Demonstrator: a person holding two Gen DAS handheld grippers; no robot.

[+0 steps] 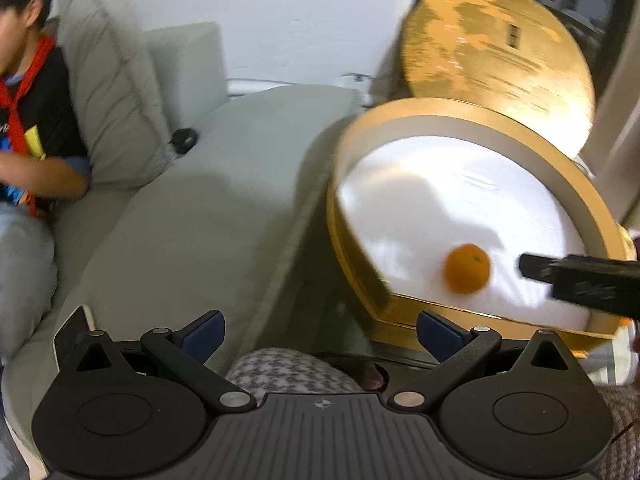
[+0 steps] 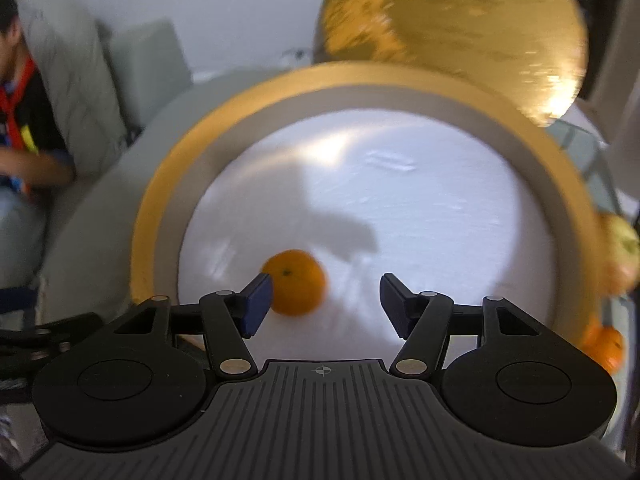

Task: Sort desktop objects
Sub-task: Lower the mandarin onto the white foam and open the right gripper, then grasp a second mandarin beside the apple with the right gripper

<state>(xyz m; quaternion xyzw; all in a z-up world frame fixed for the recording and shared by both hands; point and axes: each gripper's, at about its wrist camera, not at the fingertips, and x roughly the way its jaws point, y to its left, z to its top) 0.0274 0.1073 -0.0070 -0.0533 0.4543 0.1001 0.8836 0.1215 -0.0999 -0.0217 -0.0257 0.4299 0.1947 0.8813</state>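
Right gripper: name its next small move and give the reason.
Probably lift the right gripper up and back out of the gold box. Its jaws stand open, and the orange lies on the white floor inside, beside the left finger, so it looks released. More fruit waits outside.

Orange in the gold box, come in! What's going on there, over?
Both grippers, left and right, open, holding nothing. Small round orange lies on white floor of round gold box, beside right gripper's left pad. More fruit outside rim. Path clear.
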